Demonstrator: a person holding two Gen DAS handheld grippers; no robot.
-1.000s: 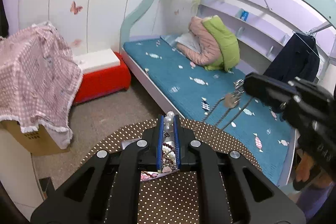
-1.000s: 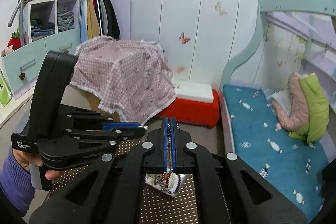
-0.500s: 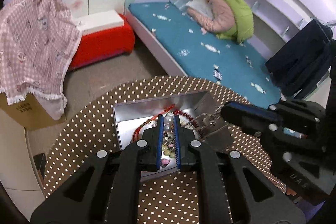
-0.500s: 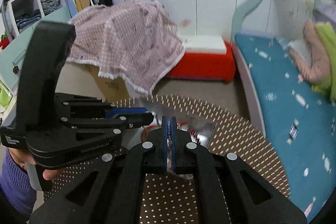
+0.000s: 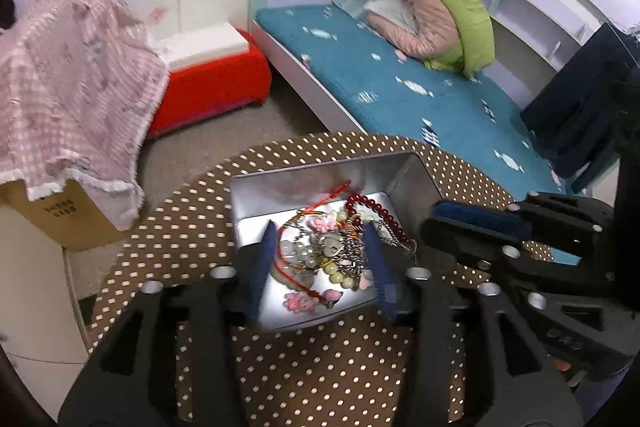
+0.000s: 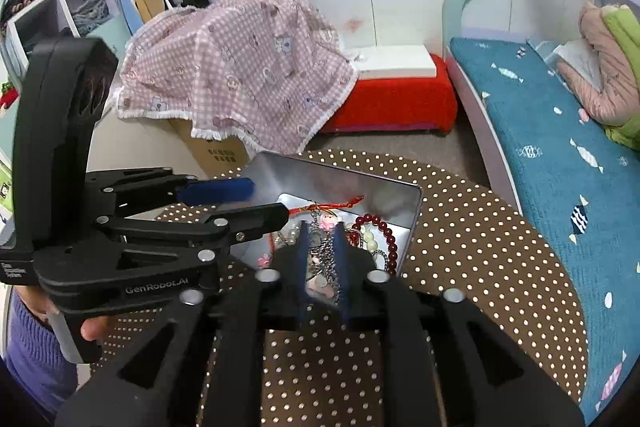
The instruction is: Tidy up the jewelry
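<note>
A brown polka-dot table stands in a bedroom and bears a metal tin heaped with jewelry. The left gripper hangs over the heap, jaws spread wide. The right gripper is beside it, jaws parted around a silver chain.

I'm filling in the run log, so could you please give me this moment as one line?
left gripper: open, over metal tin | right gripper: open, silver chain between fingers | jewelry heaped in tin on dotted table
</note>
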